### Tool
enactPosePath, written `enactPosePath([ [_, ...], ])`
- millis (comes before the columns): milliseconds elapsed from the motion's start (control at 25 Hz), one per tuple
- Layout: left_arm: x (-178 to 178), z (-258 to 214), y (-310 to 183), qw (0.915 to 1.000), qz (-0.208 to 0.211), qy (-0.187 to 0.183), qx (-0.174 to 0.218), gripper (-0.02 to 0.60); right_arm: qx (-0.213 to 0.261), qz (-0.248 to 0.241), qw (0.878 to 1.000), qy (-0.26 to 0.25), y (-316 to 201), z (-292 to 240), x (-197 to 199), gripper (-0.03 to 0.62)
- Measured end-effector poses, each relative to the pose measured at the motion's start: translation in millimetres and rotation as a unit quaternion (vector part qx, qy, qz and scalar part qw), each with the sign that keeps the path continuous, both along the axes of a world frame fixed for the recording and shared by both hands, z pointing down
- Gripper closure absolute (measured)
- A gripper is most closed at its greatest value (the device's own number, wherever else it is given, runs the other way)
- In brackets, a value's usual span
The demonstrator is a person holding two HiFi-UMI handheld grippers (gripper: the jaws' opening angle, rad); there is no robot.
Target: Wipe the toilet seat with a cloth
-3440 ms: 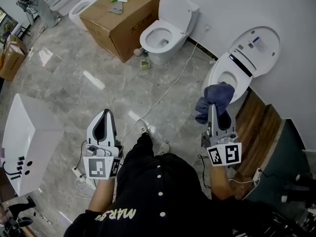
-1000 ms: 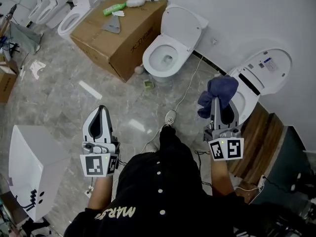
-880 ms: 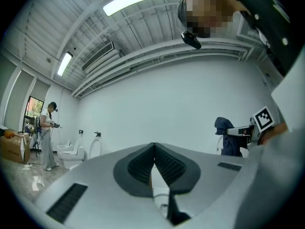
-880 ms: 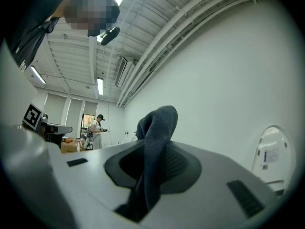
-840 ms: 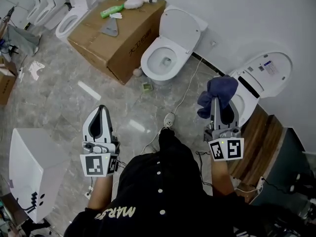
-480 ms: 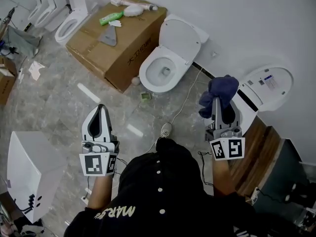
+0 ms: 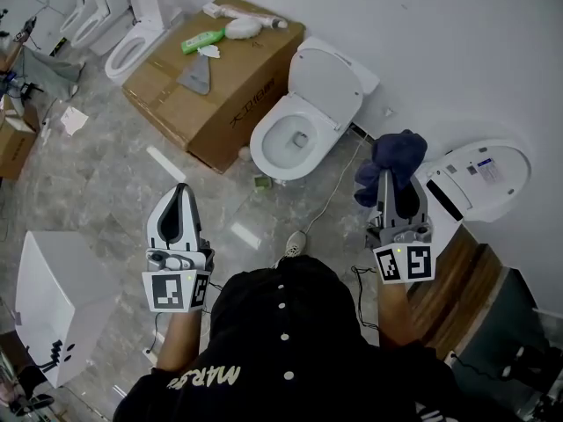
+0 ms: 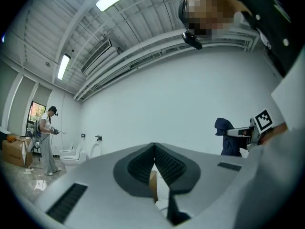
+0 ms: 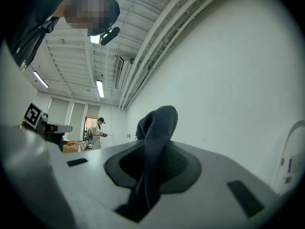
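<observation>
While the right gripper [image 7: 393,181] pinches the dark blue cloth [image 7: 394,154] at centre right, overlapping the open-lidded toilet [image 7: 482,176] against the white wall [image 7: 457,51], left gripper [image 7: 182,190] pressed together, empty, lower left, grey marble floor [image 7: 106,174] open between, second toilet [image 7: 295,139], cardboard box [image 7: 220,82], cable [image 7: 332,193] ahead.

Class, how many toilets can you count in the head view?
5: a toilet beside the cardboard box, another behind the right tongs, three in a row top-left. More may be hidden.
</observation>
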State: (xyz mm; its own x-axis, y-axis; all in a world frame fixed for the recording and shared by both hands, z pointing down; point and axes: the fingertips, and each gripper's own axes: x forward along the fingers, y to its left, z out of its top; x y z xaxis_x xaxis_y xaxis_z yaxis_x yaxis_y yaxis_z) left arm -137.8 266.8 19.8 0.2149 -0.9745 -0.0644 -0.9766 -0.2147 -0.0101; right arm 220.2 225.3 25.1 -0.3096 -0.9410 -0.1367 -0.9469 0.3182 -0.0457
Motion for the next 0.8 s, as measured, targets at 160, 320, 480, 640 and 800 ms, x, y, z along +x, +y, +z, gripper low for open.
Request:
enactPosePath([
  [160,13.2,-2.2,-13.6,1.0000,0.000,-0.002,0.002,0.571,-0.002,-0.007,1.000,-0.013,-16.6,1.3,11.1,0.520],
  [320,21.9,-0.7,-19.9,1.0000,0.001,0.002,0.004,0.571,-0.007,-0.015,1.000,-0.012,-28.6,7.0,13.9,0.520],
  [480,17.5,6.9,-20.3,1.0000,-0.006,-0.001,-0.007,0.571,-0.017,-0.022,1.000,-0.009,-36.7,16.6,8.5,0.521],
  [640,7.8,15.4,-27.5,0.9998,-0.012,0.000,-0.015,0.571,-0.022,-0.026,0.999,-0.021,-48.5,22.3,1.8,0.520],
  [800,0.4,22.1,-43.2,0.9997,-0.008,0.005,-0.020,0.571,-0.019,-0.024,0.999,-0.014,-62.4,21.2,-7.4,0.520],
])
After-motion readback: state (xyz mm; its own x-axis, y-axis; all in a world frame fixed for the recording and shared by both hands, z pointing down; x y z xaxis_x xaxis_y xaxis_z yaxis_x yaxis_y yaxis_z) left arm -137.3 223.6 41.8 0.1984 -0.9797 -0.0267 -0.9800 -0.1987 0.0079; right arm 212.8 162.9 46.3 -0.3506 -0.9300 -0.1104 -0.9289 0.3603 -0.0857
